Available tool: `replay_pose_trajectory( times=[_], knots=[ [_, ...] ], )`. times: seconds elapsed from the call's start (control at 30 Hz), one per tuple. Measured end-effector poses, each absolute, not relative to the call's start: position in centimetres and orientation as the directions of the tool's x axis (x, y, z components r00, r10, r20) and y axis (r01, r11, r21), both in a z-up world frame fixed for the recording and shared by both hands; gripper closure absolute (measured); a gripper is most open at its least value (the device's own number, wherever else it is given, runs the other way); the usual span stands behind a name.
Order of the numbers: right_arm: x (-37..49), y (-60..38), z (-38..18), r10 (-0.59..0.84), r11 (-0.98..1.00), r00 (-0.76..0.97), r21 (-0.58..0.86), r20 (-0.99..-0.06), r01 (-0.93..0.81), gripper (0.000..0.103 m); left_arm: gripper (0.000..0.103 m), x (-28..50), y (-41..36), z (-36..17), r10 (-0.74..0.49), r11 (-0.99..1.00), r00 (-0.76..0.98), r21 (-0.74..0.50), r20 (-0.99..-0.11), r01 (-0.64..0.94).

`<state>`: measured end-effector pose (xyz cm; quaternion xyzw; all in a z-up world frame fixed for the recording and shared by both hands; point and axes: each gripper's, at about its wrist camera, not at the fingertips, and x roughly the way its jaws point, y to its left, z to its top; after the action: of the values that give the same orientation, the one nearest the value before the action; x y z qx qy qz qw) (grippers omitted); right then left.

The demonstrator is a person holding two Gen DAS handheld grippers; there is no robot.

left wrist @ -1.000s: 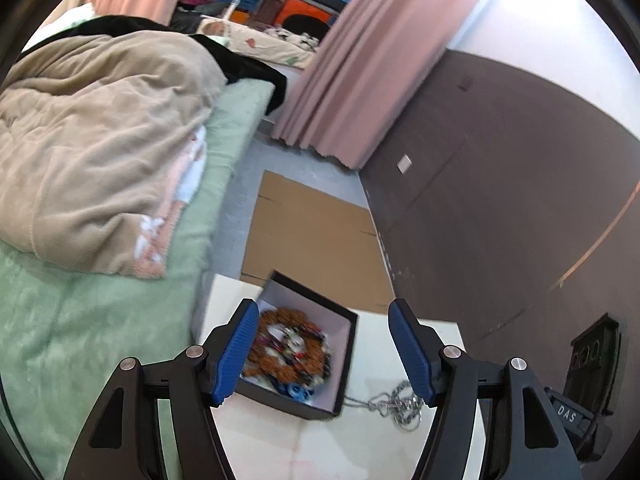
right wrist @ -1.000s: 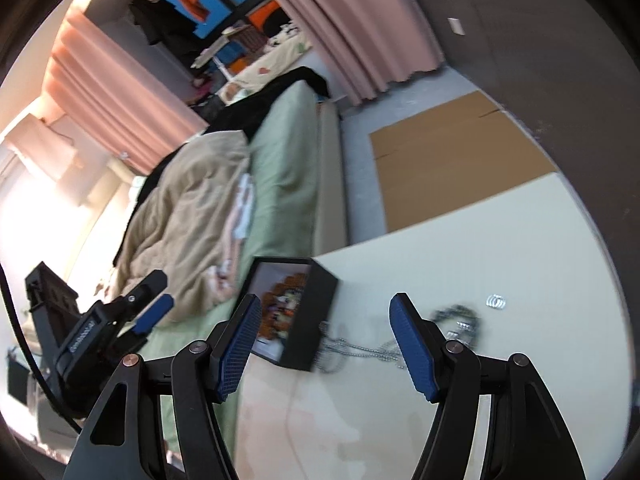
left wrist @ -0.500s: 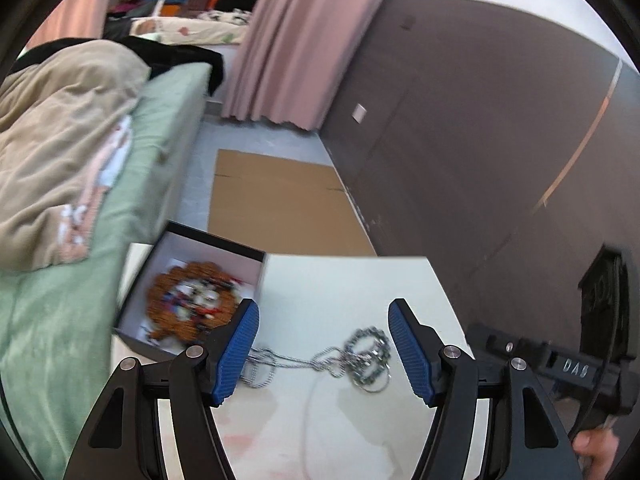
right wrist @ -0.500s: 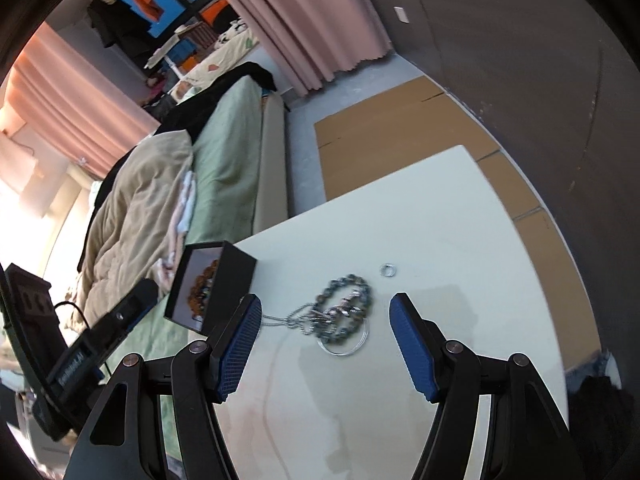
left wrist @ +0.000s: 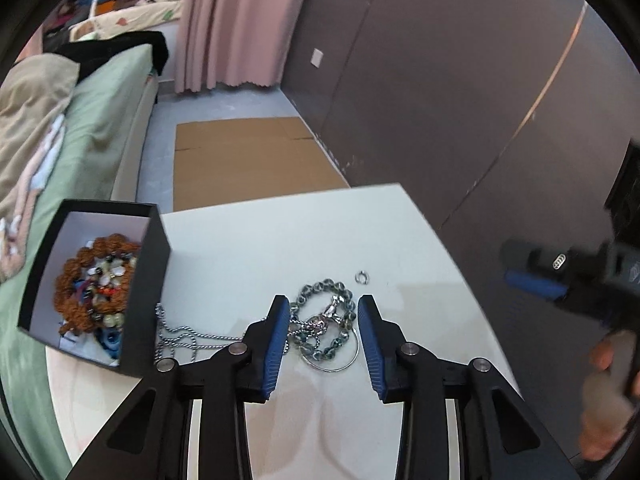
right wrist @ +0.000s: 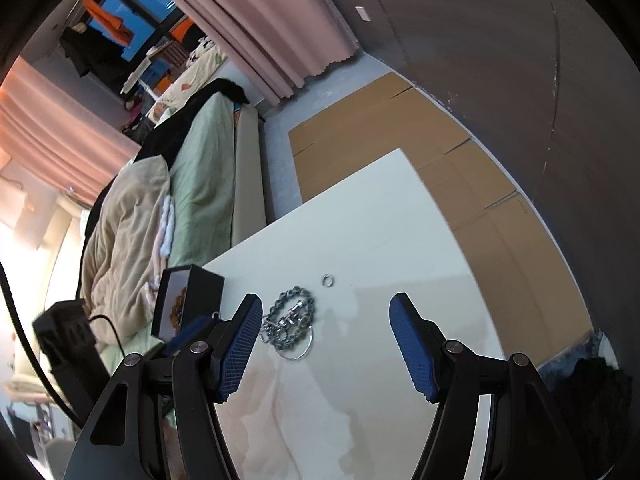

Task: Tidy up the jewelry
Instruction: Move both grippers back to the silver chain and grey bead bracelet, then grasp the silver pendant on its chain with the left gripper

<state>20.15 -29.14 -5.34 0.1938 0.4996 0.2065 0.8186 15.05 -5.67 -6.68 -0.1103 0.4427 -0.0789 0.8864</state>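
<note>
A black box (left wrist: 144, 296) with a white lining stands at the left of the white table (left wrist: 280, 240) and holds brown bead bracelets (left wrist: 96, 280). A pile of jewelry (left wrist: 326, 326) lies beside it: a grey bead bracelet, a thin silver hoop and a silver chain (left wrist: 188, 336) running toward the box. A small silver ring (left wrist: 362, 277) lies just beyond. My left gripper (left wrist: 323, 340) is open, its fingers on either side of the pile. My right gripper (right wrist: 326, 344) is open and empty, right of the pile (right wrist: 290, 320).
A bed with a green sheet (left wrist: 100, 120) and a beige blanket runs along the table's left side. Flat cardboard (left wrist: 244, 160) lies on the floor beyond the table. A dark wall (left wrist: 460, 100) stands to the right. The box also shows in the right wrist view (right wrist: 202, 296).
My left gripper has swung right from the box to the jewelry pile and its jaws have narrowed around it. My right gripper has drawn back to the right.
</note>
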Motion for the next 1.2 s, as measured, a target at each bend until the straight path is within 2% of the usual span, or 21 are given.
replay_pose_trajectory(
  times=[0.17, 0.27, 0.63, 0.83, 1.0, 1.07, 1.2],
  knots=[
    [20.7, -30.1, -5.4, 0.534, 0.835, 0.420, 0.535, -0.734, -0.127, 0.036, 0.067, 16.1, -7.1, -9.0, -0.210, 0.976, 0.533, -0.204, -0.820, 0.071],
    [21.0, -30.6, -5.5, 0.532, 0.835, 0.421, 0.538, -0.734, -0.117, 0.036, 0.073, 16.6, -7.2, -10.2, -0.202, 0.979, 0.506, -0.192, -0.839, 0.073],
    [21.8, -31.0, -5.5, 0.539, 0.830, 0.419, 0.547, -0.731, -0.112, 0.036, 0.077, 17.1, -9.0, -11.5, -0.172, 0.984, 0.493, -0.123, -0.853, 0.130],
    [21.9, -31.0, -5.6, 0.536, 0.832, 0.417, 0.544, -0.734, -0.111, 0.036, 0.077, 17.8, -8.1, -11.8, -0.222, 0.975, 0.491, -0.187, -0.843, 0.119],
    [21.8, -30.7, -5.8, 0.534, 0.835, 0.410, 0.538, -0.739, -0.118, 0.036, 0.077, 18.3, -7.5, -11.8, -0.209, 0.978, 0.490, -0.189, -0.846, 0.091],
    [21.6, -30.7, -5.7, 0.534, 0.836, 0.409, 0.535, -0.740, -0.122, 0.036, 0.080, 18.4, -6.9, -12.0, -0.222, 0.974, 0.478, -0.214, -0.850, 0.072],
    [21.5, -30.5, -5.8, 0.533, 0.837, 0.406, 0.533, -0.742, -0.125, 0.036, 0.079, 17.8, -7.9, -11.9, -0.183, 0.983, 0.482, -0.153, -0.857, 0.101]
  ],
)
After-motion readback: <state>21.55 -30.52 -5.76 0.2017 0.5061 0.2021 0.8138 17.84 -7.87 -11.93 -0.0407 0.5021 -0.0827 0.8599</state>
